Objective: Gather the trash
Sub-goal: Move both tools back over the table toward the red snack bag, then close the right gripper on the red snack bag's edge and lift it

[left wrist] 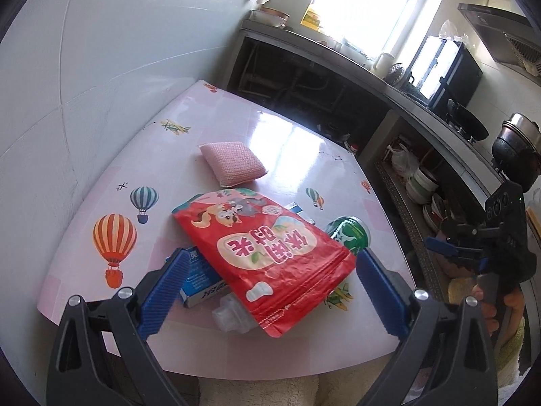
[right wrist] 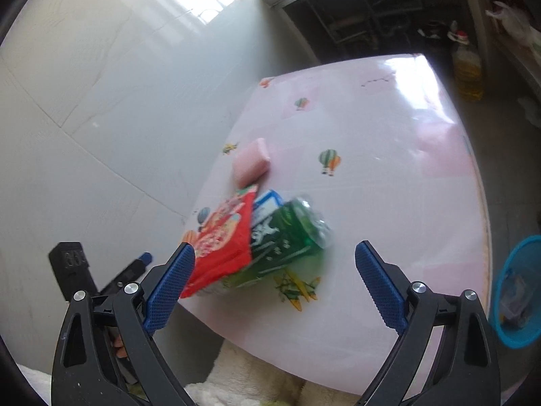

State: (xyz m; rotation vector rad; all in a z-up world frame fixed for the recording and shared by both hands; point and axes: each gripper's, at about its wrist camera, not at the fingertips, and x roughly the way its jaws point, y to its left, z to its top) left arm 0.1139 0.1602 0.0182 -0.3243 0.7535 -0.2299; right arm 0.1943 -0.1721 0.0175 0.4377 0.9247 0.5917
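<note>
A red snack bag (left wrist: pixel 267 257) lies on the pink table (left wrist: pixel 287 142), on top of a blue box (left wrist: pixel 197 279) and a crumpled clear plastic piece (left wrist: pixel 230 314). A green bottle (left wrist: pixel 348 233) lies on its side just right of the bag. My left gripper (left wrist: pixel 272 255) is open, and its blue pads straddle the bag's near end without closing on it. My right gripper (right wrist: pixel 274 248) is open over the table's near edge, facing the red snack bag (right wrist: pixel 223 247) and the green bottle (right wrist: pixel 287 240). Nothing is held by either.
A pink sponge (left wrist: pixel 233 162) rests farther back on the table. A blue mesh bin (right wrist: pixel 520 291) with something inside stands on the floor at the right of the table. A white wall runs along the left. Kitchen shelves and a counter with pots line the far and right sides.
</note>
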